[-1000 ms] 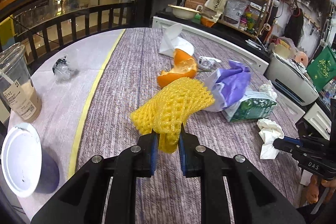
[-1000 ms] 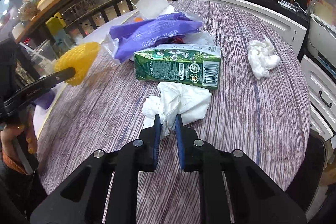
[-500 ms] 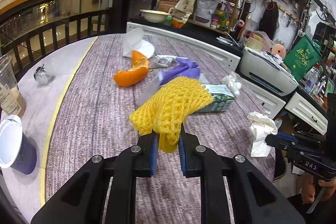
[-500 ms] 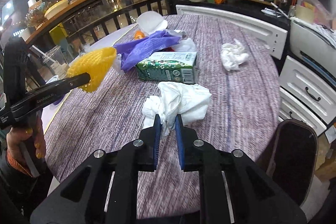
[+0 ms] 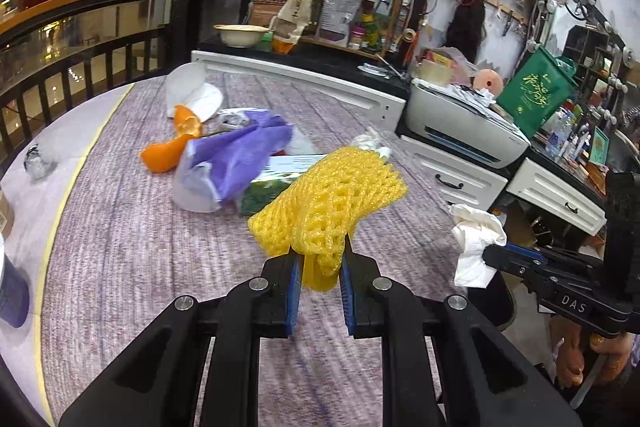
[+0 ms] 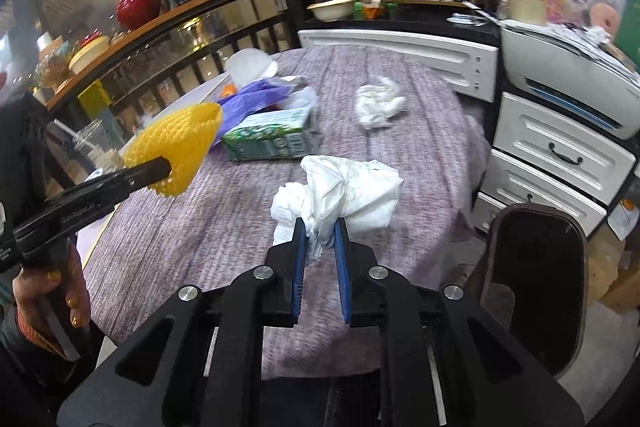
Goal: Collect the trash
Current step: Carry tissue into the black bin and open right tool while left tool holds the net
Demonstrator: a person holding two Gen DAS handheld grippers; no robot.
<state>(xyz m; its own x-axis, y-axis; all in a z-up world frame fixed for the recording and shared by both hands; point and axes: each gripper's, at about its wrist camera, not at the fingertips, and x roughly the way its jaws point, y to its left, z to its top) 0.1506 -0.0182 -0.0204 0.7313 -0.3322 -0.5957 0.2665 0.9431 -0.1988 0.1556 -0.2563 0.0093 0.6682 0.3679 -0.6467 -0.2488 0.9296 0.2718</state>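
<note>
Purple bag, green carton, crumpled tissue on table, left jaws pinching yellow foam net, right jaws pinching white tissue, possibly bin beside.

- Left gripper: black arms, blue pads, shiny round screws.
- Right gripper: same black and blue, white "DAS" letters on its side.

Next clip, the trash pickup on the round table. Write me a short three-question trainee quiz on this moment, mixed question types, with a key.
1. True or false: the left gripper is shut on the yellow foam fruit net.
2. What does the right gripper hold? A) green drink carton B) crumpled white tissue C) orange peel
3. Fill in: the purple plastic bag lies partly over the green ____.

Key:
1. True.
2. B, the crumpled white tissue; the orange peel lies on the table.
3. Drink carton.
</note>
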